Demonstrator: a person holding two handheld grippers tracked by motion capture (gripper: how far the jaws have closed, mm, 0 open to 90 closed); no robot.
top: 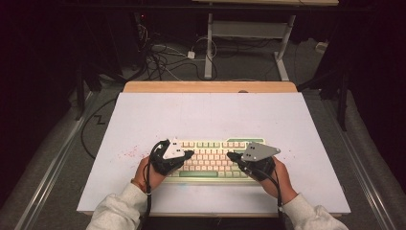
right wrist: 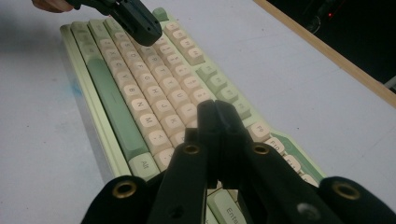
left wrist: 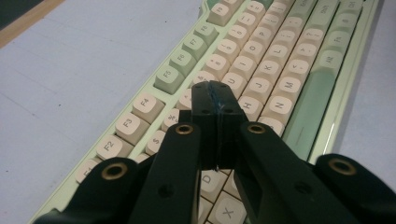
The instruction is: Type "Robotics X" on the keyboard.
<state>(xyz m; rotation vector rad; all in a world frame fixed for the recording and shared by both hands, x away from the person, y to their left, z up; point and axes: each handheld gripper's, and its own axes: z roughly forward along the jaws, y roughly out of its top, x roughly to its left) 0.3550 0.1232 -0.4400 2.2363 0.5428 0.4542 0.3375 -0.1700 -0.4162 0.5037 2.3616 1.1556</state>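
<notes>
The keyboard point(top: 210, 159) lies between both closed, empty grippers: left gripper point(top: 190, 154) at 9 o'clock, right gripper point(top: 230, 155) at 3 o'clock. It has cream and green keys.

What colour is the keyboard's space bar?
The space bar is sage green, a darker green than the case; clearest in the right gripper view.

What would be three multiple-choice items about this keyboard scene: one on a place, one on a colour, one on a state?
1. Where does the keyboard lie?
A. on the white table top
B. on the floor
C. on a chair

2. What colour is the long space bar?
A. red
B. green
C. black

3. How do the jaws of the left gripper stand?
A. wide open
B. closed on a cable
C. shut, with nothing between them

Answers: 1 A, the high view shows it on the table top; 2 B, the bar is plainly green; 3 C, the jaws meet flat together.
</notes>
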